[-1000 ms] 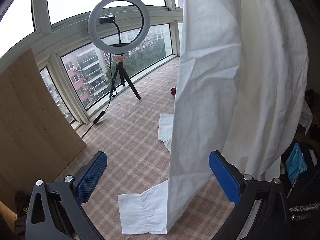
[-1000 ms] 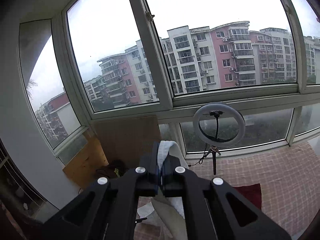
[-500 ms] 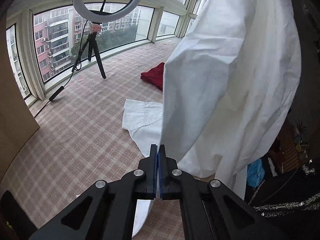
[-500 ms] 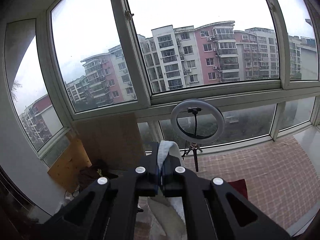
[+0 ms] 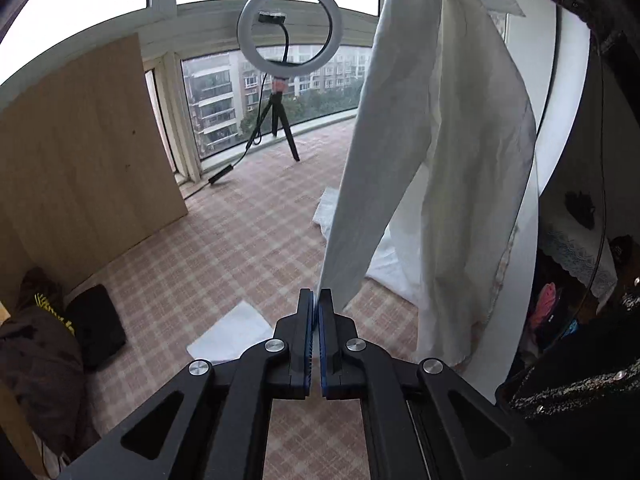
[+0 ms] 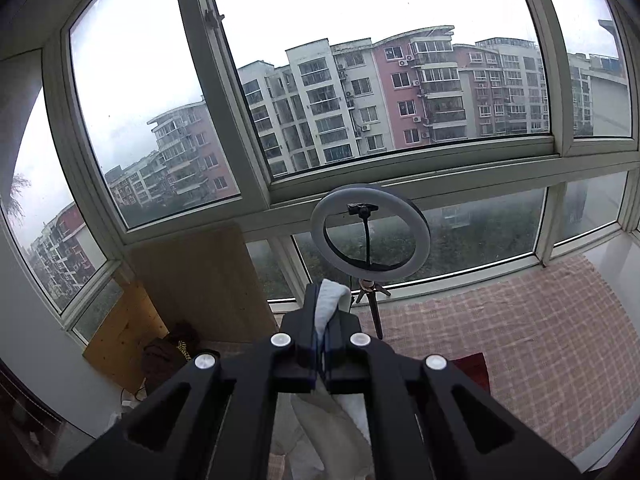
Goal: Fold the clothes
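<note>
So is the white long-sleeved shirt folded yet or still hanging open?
Unfolded: the white long-sleeved shirt hangs full length above the checked floor covering, one sleeve dangling.

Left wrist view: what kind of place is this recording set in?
Likely an enclosed apartment balcony or sunroom, high up: wraparound windows facing apartment blocks, a ring light on a tripod, and a checked mat with clothes.

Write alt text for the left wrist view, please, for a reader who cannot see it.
The left hand-held gripper pinches the sleeve edge of a white shirt that hangs from above, its jaws opening slightly. Behind stand a ring light and a wooden board on checked flooring.
</note>
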Tool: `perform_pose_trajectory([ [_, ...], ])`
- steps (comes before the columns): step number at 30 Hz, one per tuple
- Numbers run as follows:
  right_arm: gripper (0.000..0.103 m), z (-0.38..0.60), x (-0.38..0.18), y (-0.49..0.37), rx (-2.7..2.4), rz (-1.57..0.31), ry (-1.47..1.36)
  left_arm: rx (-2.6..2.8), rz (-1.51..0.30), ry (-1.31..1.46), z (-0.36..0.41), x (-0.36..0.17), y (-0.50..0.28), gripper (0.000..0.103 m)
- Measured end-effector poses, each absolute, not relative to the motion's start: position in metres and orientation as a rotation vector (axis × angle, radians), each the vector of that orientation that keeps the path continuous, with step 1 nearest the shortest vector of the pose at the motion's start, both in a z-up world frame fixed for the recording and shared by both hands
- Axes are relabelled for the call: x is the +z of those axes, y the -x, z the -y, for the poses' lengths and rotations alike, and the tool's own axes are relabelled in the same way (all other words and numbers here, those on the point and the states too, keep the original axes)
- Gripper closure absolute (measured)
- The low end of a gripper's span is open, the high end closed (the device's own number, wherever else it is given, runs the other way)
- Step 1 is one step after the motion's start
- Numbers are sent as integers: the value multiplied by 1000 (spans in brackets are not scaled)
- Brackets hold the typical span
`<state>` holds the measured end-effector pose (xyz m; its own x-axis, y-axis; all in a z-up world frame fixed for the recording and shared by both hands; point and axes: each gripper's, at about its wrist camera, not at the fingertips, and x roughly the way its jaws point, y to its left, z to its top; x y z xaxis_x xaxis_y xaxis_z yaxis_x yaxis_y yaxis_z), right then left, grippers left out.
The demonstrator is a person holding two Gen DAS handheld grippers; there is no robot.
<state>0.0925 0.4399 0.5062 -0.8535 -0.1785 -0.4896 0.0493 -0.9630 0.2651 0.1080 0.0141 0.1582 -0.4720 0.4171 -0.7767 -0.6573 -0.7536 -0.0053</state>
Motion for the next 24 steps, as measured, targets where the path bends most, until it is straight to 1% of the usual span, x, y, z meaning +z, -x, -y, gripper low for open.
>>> perform_pose_trajectory([
  [2, 101, -440, 498, -86, -2833, 351, -825, 2221, -450, 1214, -28, 126, -117, 85],
  [5, 101, -433, 491, -79, -2776, 246, -861, 2299, -431, 1260, -40, 119, -136, 83],
  [6, 101, -430, 490, -77, -2758, 213, -869, 2338, -398, 1251, -42, 124, -142, 76],
  [8, 101, -429, 488, -75, -2720, 176, -874, 2407, -311, 1203, -47, 141, -153, 64],
  [9, 101, -430, 488, -74, -2702, 166, -875, 2431, -284, 1166, -52, 150, -160, 63],
  [12, 101, -435, 488, -74, -2666, 156, -867, 2434, -285, 1082, -88, 164, -176, 56],
  [16, 101, -441, 490, -76, -2624, 170, -860, 2299, -231, 990, -165, 174, -185, 55],
  [17, 101, -441, 491, -76, -2618, 167, -857, 2255, -221, 956, -187, 176, -186, 52],
  [18, 101, -441, 492, -77, -2613, 164, -853, 2232, -237, 928, -211, 177, -188, 39],
  [20, 101, -441, 494, -79, -2600, 167, -843, 2242, -339, 886, -253, 174, -185, 30],
  [22, 101, -441, 498, -83, -2589, 169, -830, 2323, -414, 856, -278, 167, -174, 30],
  [24, 101, -441, 502, -87, -2581, 166, -818, 2371, -404, 871, -291, 157, -152, 28],
])
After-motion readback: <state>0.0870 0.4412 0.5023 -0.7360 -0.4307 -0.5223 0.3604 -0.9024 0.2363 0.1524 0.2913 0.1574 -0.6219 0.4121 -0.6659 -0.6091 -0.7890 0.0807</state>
